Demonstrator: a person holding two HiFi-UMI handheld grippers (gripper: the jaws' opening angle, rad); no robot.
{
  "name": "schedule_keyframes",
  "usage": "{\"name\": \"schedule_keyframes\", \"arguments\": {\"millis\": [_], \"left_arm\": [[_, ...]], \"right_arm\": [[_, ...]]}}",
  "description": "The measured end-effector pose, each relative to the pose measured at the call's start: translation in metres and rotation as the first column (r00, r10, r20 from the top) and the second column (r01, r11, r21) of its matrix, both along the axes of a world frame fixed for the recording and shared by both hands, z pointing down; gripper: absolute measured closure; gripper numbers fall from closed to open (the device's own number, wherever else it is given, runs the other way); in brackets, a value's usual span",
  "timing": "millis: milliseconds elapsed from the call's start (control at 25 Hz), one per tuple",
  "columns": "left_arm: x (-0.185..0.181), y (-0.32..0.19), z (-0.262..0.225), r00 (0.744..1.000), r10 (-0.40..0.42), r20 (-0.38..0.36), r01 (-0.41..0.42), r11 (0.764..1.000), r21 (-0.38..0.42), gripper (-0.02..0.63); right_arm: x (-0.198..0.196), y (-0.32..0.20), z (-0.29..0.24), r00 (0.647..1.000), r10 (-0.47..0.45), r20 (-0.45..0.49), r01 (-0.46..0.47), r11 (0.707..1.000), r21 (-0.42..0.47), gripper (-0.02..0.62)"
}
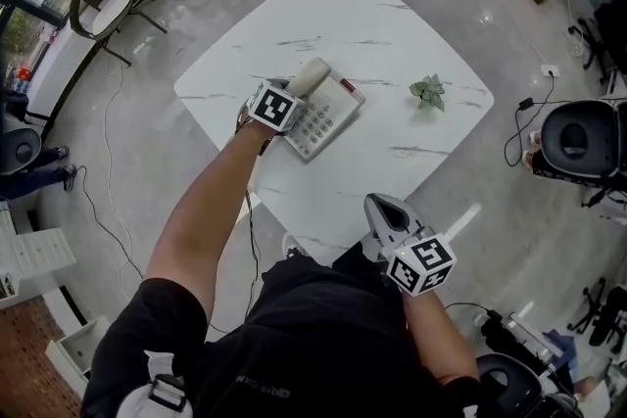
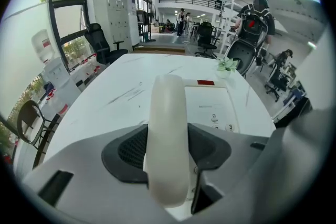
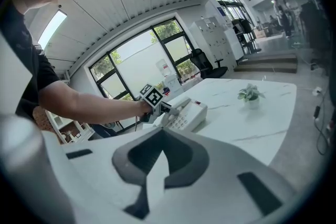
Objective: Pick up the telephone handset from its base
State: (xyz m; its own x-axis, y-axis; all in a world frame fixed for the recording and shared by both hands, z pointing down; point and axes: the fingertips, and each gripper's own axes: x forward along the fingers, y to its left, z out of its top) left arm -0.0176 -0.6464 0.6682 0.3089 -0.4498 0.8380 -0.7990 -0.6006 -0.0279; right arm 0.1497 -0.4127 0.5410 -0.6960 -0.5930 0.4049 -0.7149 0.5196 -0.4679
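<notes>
White marbled table (image 1: 392, 24) carries the telephone base (image 1: 331, 117) towards its left side, with the cream handset (image 2: 168, 113) lying in its cradle along the base's left edge. My left tongs (image 2: 168, 152) stand released and spread wide astride the handset, a dark pad on either side. My right tongs (image 3: 160, 159) are clenched on nothing, close to my body, off the table's near edge.
</notes>
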Motion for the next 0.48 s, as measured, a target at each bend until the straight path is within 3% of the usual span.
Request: {"name": "schedule_keyframes", "arguments": {"millis": [120,240,480], "left_arm": [[0.006,0.004,0.005,0.998,0.024,-0.049,-0.027,0.998,-0.058,0.388],[0.009,0.004,0.007,0.998,0.045,-0.046,-0.049,0.995,-0.084,0.393],[0.008,-0.001,0.005,0.998,0.059,-0.006,-0.059,0.997,-0.054,0.394]], "right_arm": [[0.009,-0.002,0.002,1.0,0.021,-0.004,-0.021,1.0,-0.001,0.597],[0.017,-0.002,0.005,0.999,0.048,-0.002,-0.048,0.999,-0.007,0.597],[0.025,0.002,-0.004,0.996,0.087,-0.006,-0.087,0.996,0.01,0.596]]}}
